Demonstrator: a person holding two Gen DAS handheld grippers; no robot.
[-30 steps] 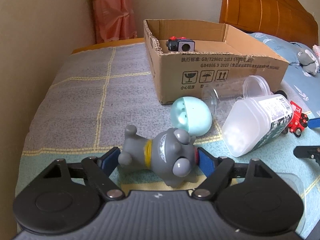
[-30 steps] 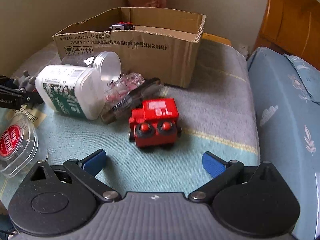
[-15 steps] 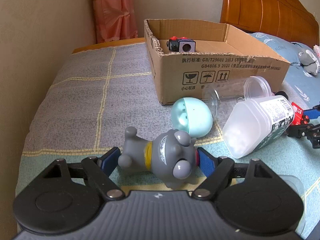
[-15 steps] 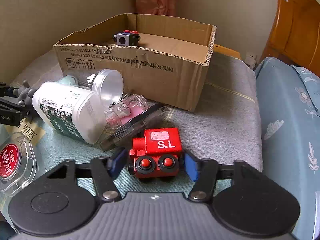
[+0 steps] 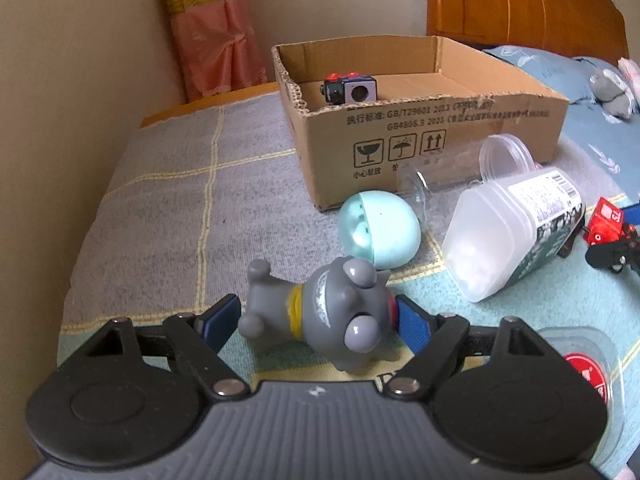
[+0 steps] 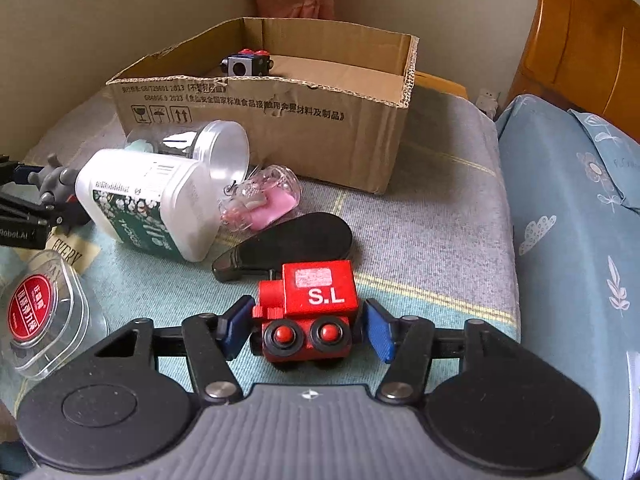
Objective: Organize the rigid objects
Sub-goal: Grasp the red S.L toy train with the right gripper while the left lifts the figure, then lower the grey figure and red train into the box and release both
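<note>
**Both your grippers are down on toys, in front of the box**

You are working on a bed (image 5: 160,208) covered with a grey and teal checked blanket. The open cardboard box (image 5: 440,136) stands at the far side. Just in front of it a white jar (image 5: 508,232) with a green label lies on its side, touching a clear tub (image 5: 504,156) that also lies tipped over. A flat black case (image 6: 288,244) rests between the jar and your right hand. A pale teal dome (image 5: 384,232) sits close to the box's near corner.

Your left gripper (image 5: 316,320) straddles the grey toy figure (image 5: 332,316), which lies on its side on the blanket. One pad touches its head, the other sits just beside a foot, so I cannot tell whether you are squeezing it.

Your right gripper (image 6: 306,326) has the red toy train (image 6: 312,304) between its blue pads, close against both sides. The jaws are easing open slightly.

The smallest piece, a black and grey cube (image 5: 352,88) with red studs, sits inside the box near its back left corner.
</note>
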